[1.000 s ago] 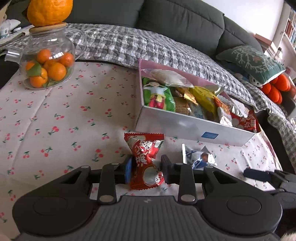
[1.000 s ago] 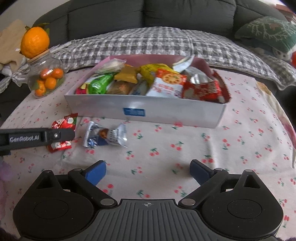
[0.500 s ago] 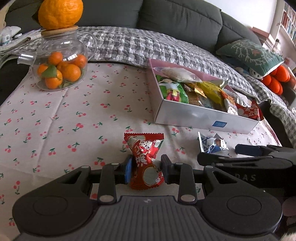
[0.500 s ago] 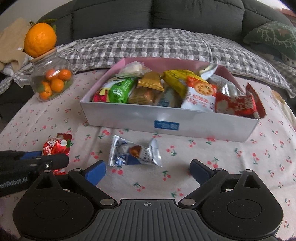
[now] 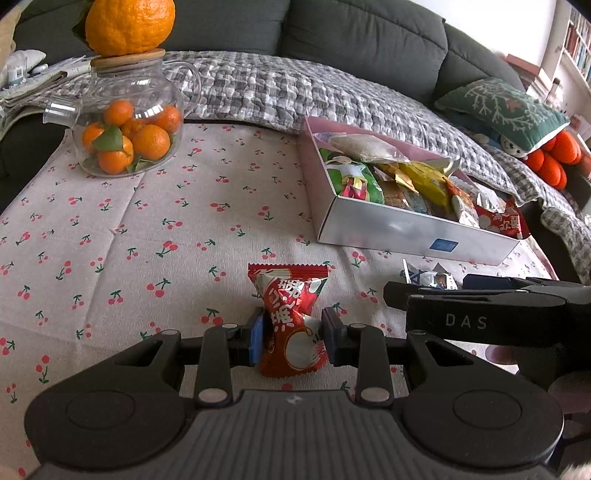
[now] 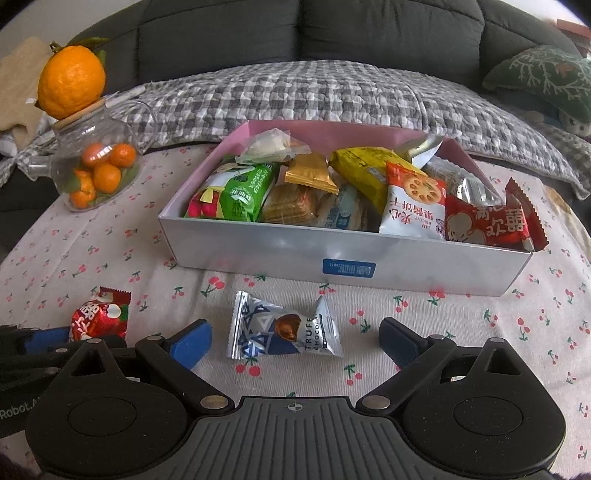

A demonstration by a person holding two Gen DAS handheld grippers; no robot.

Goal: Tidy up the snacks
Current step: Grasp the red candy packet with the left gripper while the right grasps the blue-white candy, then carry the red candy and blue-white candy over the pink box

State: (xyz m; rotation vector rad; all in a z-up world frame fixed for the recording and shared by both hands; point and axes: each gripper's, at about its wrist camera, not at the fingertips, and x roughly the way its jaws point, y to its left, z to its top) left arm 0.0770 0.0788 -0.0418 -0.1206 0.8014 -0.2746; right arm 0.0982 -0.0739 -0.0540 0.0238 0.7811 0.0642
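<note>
My left gripper (image 5: pixel 293 338) is clamped on a red candy packet (image 5: pixel 291 321), both blue pads pressed to its sides, the wrapper standing upright between them above the cherry-print cloth of the worktop (image 5: pixel 147 229). My right gripper (image 6: pixel 295 339) stands wide apart, gripping nothing; a silver-and-blue truffle chocolate packet (image 6: pixel 284 326) lies flat on the cloth between its fingers (image 6: pixel 192 341), touching neither. In the right wrist view the red packet sits at nine o'clock from the chocolate, and the snack box (image 6: pixel 332 254) lies at twelve o'clock, just beyond it. The box is a shallow silver tray with a pink inner wall and a blue label on its near side. It is packed with wrapped snacks: a green packet (image 6: pixel 240 192) at its left end, a yellow packet (image 6: pixel 362 170) near the middle, a white-and-red biscuit packet (image 6: pixel 413 203) and a red packet (image 6: pixel 487 221) at its right end. In the left wrist view the box lies at one o'clock from the held candy, well apart from it. A glass teapot (image 5: pixel 129 125) holding small oranges stands at eleven o'clock, a large orange (image 5: pixel 129 24) resting on its lid. Beyond the worktop a grey checked blanket (image 5: pixel 295 88) covers a dark sofa (image 5: pixel 351 33), with a green cushion (image 5: pixel 506 107) at two o'clock.
</note>
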